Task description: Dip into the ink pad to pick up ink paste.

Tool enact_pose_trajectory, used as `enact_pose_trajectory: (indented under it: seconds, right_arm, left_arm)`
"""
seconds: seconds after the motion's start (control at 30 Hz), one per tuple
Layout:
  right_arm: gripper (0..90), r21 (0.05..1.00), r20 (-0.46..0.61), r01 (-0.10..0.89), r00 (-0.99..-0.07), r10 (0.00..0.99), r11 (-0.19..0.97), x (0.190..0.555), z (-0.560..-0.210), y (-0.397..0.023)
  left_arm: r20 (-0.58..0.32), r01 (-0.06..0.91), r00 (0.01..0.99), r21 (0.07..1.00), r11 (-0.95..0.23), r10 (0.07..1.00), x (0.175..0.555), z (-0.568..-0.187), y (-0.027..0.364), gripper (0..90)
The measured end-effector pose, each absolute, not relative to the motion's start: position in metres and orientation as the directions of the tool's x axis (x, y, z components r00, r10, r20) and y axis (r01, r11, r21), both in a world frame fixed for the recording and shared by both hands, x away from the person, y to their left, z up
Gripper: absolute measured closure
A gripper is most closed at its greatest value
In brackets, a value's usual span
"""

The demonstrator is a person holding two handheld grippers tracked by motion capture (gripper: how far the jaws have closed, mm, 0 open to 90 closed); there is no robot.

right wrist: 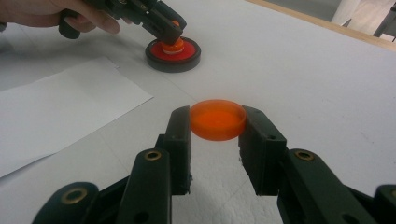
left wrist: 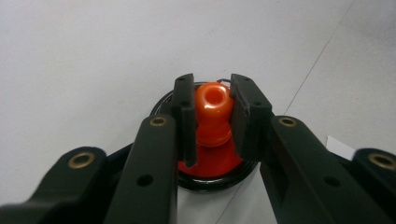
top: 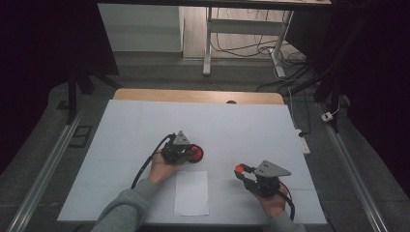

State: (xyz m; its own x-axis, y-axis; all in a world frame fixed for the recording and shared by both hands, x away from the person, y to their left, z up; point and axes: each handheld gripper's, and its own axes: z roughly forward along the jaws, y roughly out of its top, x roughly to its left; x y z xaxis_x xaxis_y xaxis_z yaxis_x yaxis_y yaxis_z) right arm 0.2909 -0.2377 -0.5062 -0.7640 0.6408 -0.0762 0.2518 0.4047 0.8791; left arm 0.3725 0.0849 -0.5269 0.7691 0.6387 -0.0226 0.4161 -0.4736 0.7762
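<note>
Orange cap (right wrist: 217, 119) held above white table (top: 241, 125), dim room.

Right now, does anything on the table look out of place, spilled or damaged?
Nothing stands out. The left gripper clamps the orange knob upright on its round black base, the right gripper holds the orange cap level, and the paper sheet lies flat.

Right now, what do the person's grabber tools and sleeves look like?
Each gripper, left gripper and right gripper, is black, with two flat jaws, brass-coloured rivets, a grey three-cornered plate on top and a black cable trailing behind. The left arm wears a grey sleeve.
</note>
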Motion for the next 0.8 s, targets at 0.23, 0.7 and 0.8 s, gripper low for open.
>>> enact_pose_trajectory:
  seconds: [0.23,0.7,0.8]
  right_arm:
    - [64.5,0.881,-0.078,0.249,-0.763,0.641,0.403,0.290,-0.505,-0.238]
    - [64.5,0.885,-0.081,0.242,-0.762,0.643,0.398,0.291,-0.504,-0.240]
    - [64.5,0.882,-0.082,0.248,-0.757,0.648,0.400,0.291,-0.504,-0.240]
  left_arm:
    - [-0.049,0.423,0.773,0.782,-0.457,0.632,0.375,-0.527,0.088,72.6]
    - [-0.102,0.390,0.765,0.859,-0.331,0.636,0.371,-0.498,0.102,72.5]
    - [-0.104,0.397,0.764,0.853,-0.337,0.637,0.372,-0.501,0.101,72.5]
